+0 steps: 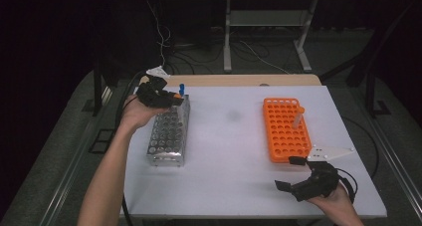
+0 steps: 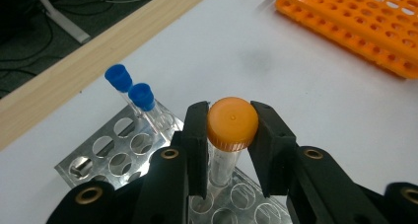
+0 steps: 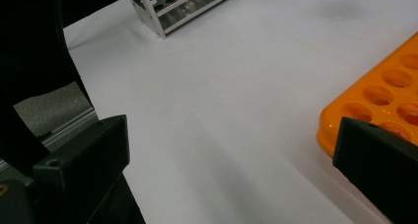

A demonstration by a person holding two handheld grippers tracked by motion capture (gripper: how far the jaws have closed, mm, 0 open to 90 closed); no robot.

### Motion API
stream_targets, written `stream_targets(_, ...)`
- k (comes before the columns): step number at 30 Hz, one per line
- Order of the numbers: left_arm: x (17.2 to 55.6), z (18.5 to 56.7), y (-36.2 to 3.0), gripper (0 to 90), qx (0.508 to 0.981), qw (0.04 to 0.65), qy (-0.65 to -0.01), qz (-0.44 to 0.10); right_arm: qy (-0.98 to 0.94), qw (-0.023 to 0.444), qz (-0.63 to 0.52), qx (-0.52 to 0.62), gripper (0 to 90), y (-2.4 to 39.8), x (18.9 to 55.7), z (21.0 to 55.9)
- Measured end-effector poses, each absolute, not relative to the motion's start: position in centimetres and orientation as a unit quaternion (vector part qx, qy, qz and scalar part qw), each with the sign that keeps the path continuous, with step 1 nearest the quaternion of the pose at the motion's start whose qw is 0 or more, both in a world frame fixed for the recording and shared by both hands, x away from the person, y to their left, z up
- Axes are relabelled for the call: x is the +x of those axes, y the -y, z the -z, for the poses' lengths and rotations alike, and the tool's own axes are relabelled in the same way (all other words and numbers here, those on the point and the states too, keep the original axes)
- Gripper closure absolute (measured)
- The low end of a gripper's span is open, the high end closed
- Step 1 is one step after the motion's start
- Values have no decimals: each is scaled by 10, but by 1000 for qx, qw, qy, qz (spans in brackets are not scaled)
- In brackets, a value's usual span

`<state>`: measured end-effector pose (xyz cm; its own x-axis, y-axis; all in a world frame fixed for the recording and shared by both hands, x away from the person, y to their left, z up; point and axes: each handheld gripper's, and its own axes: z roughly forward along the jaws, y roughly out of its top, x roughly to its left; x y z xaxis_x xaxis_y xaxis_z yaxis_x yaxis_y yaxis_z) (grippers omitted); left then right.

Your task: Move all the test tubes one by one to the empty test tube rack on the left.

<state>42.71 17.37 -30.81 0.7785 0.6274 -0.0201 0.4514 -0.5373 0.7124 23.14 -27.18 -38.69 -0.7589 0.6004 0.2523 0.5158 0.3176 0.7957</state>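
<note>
One orange-capped tube [image 2: 231, 128] is clamped in the left claw [image 2: 231, 145] above the metal rack [image 1: 169, 131] at the bench's [image 1: 234, 176] left. Right claw [image 1: 291, 172] spread wide, empty. Step judged: seating; next, align with a hole and lower.

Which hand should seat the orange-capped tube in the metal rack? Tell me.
Left. The left gripper is shut on the orange-capped tube right over the metal rack. The right gripper is open beside the orange rack.
</note>
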Motion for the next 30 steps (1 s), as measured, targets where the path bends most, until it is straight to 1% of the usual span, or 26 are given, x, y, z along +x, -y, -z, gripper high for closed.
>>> stream_targets(6, 432, 328, -174, 691, 868, 362, -323, -104, -809, 47, -473, 347, 4, 274, 232, 386)
stream_targets(11, 433, 336, -178, 673, 861, 373, -336, -85, -807, 50, -474, 349, 4, 276, 234, 384)
stream_targets(13, 432, 336, -179, 577, 858, 375, -341, -79, -806, 51, -474, 351, 4, 277, 235, 384)
stream_targets(15, 429, 335, -179, 525, 856, 379, -345, -77, -806, 51, -473, 353, 4, 278, 236, 383)
stream_targets(17, 426, 333, -180, 452, 852, 381, -350, -81, -807, 52, -470, 355, 4, 279, 238, 383)
stream_targets(19, 421, 332, -182, 421, 850, 386, -350, -77, -807, 54, -468, 356, 4, 280, 240, 382)
stream_targets(21, 416, 330, -182, 364, 849, 387, -351, -77, -806, 54, -467, 360, 4, 282, 242, 381)
stream_targets(23, 411, 328, -182, 327, 847, 391, -351, -77, -806, 56, -464, 363, 4, 284, 245, 381)
stream_targets(30, 390, 322, -179, 135, 845, 405, -341, -73, -807, 64, -448, 380, 4, 293, 260, 383)
